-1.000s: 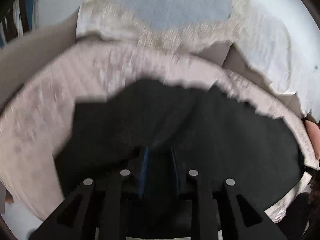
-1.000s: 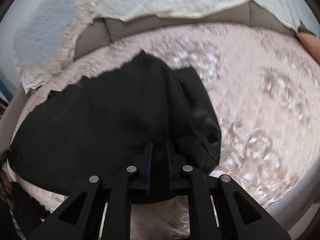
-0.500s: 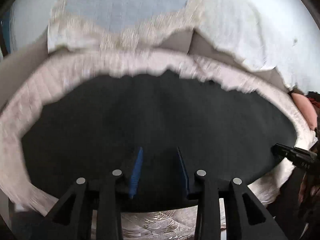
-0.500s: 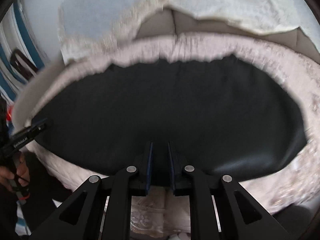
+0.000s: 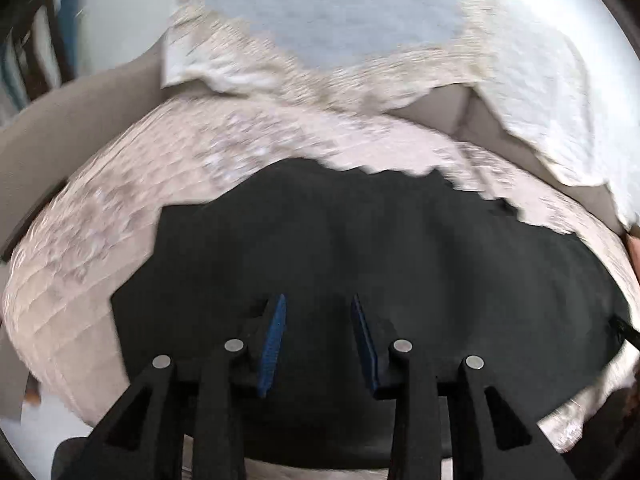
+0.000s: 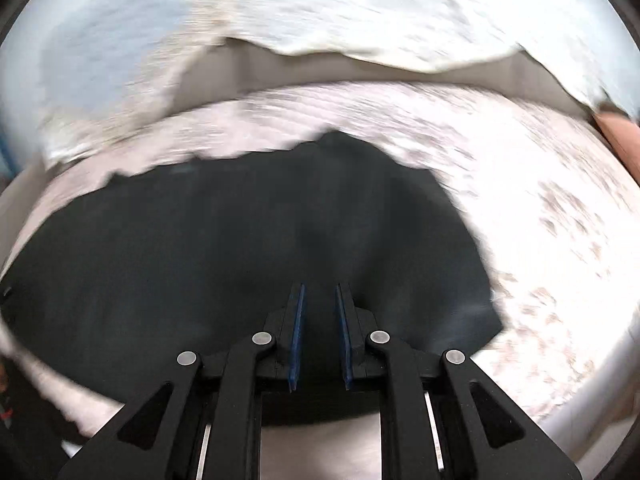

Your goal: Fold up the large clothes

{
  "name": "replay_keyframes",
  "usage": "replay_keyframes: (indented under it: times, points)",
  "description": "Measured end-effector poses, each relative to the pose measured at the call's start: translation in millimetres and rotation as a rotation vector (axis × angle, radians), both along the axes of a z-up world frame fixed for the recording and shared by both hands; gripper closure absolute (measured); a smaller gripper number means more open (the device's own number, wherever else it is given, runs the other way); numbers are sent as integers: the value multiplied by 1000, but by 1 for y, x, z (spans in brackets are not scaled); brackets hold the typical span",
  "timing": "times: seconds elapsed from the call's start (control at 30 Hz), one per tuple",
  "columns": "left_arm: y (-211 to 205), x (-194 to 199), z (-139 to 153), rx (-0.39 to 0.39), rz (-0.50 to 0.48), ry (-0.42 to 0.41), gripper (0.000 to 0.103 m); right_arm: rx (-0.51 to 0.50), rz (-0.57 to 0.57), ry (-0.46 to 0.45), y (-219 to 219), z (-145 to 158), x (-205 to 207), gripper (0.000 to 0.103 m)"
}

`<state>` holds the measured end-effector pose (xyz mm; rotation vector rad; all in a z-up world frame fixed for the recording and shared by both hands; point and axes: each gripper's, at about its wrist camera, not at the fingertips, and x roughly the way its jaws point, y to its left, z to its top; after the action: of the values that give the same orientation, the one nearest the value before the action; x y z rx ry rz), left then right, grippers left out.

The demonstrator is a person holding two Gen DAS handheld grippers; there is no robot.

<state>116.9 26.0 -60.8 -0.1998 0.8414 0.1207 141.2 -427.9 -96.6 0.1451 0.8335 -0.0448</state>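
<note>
A large black garment [image 5: 360, 240] lies spread flat on a pale pink quilted bed cover [image 5: 100, 240]. My left gripper [image 5: 318, 298] hovers over the garment's near edge. Its blue pads stand well apart, with only flat cloth showing below the gap. In the right wrist view the same garment [image 6: 200, 248] fills the left and middle, its right corner ending near the gripper. My right gripper [image 6: 320, 286] is over that near edge, jaws a narrow gap apart, with no cloth visibly pinched. The tip of the right gripper [image 5: 624, 328] shows at the far right of the left view.
A white crocheted blanket [image 5: 540, 80] hangs over the beige headboard [image 5: 80, 100] behind the bed, seen again as the blanket [image 6: 360, 8] in the right view. A pink cushion [image 6: 616, 132] sits at the right edge. Bare bed cover [image 6: 540, 220] extends right of the garment.
The garment's bunched right end has been laid out flat. The left jaws, closed on cloth a second ago, now stand apart. Both views have swung sideways over the garment.
</note>
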Motion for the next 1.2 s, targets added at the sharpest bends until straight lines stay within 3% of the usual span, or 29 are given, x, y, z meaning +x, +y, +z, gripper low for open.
replay_keyframes:
  times: [0.1, 0.2, 0.3, 0.4, 0.57, 0.8, 0.87, 0.93, 1.1, 1.2]
  points:
    - [5, -1, -9, -13, -18, 3, 68, 94, -16, 41, -16, -13, 11, 91]
    - [-2, -4, 1, 8, -17, 4, 68, 22, -5, 35, -1, -3, 10, 88]
    - [2, -16, 17, -40, 5, -41, 67, 27, 55, 3, 20, 13, -2, 88]
    - [12, -24, 26, -15, 42, -67, 67, 44, 125, -40, 41, 27, -15, 88]
    - [37, -28, 11, -45, 105, -14, 67, 101, 312, -58, 104, 37, -24, 88]
    - [34, -24, -9, -32, 81, 7, 67, 109, 531, 0, 203, 12, -13, 88]
    - [35, -21, -9, -44, 84, 20, 67, 65, 536, 56, 220, -8, -2, 88]
    - [36, -20, -7, -51, 86, 29, 67, 44, 530, 50, 221, -12, -4, 89]
    - [44, -36, 21, -82, 97, -32, 67, 46, 528, 19, 224, 14, -7, 89]
    - [59, -37, 30, -84, 128, -68, 50, 67, 542, -16, 234, 24, -1, 89]
